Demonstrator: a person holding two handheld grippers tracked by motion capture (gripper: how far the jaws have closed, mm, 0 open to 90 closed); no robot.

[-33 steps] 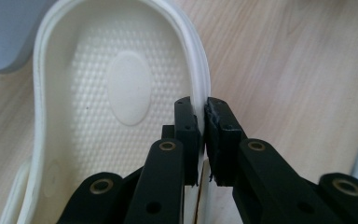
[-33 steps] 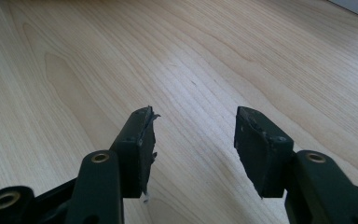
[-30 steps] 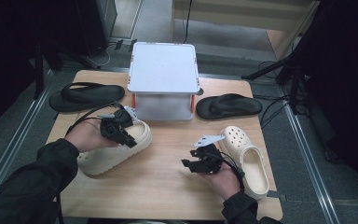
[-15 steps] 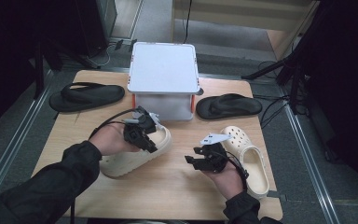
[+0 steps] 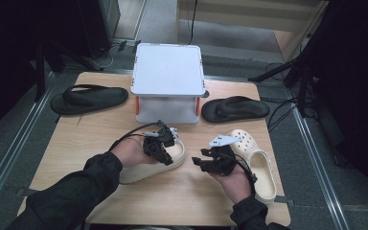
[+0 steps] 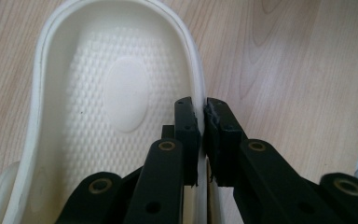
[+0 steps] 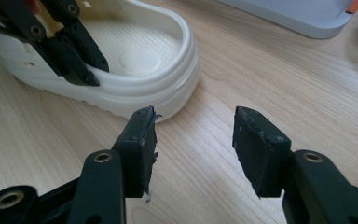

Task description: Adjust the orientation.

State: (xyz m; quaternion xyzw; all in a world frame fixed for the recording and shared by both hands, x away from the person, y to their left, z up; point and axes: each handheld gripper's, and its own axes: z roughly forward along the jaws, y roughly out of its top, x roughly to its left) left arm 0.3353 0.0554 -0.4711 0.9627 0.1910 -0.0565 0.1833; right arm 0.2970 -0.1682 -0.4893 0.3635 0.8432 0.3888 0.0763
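The left gripper (image 5: 165,143) is clamped on the side wall of a cream clog (image 5: 146,165), one jaw inside the heel cup and one outside, so the thin rim is pinched between the pads; the left gripper view shows this wall squeezed tight between the two black jaws. Gripping the rim rather than the bulky sole is likely what lets narrow jaws carry so wide a shoe. This clog lies on the wooden counter (image 5: 100,129) at its middle, in front of a white lidded box (image 5: 167,76). To the far left a black flip-flop (image 5: 88,99) lies near the counter's edge, well apart. Just right of the held clog the right gripper (image 5: 210,162) hovers with its jaws spread and nothing between them, probably ready to steady or take the shoe. Beside that hand lies the second cream clog (image 5: 256,163), its toe pointing away, and behind it the other black flip-flop (image 5: 235,109). The pair seems meant to end up side by side.
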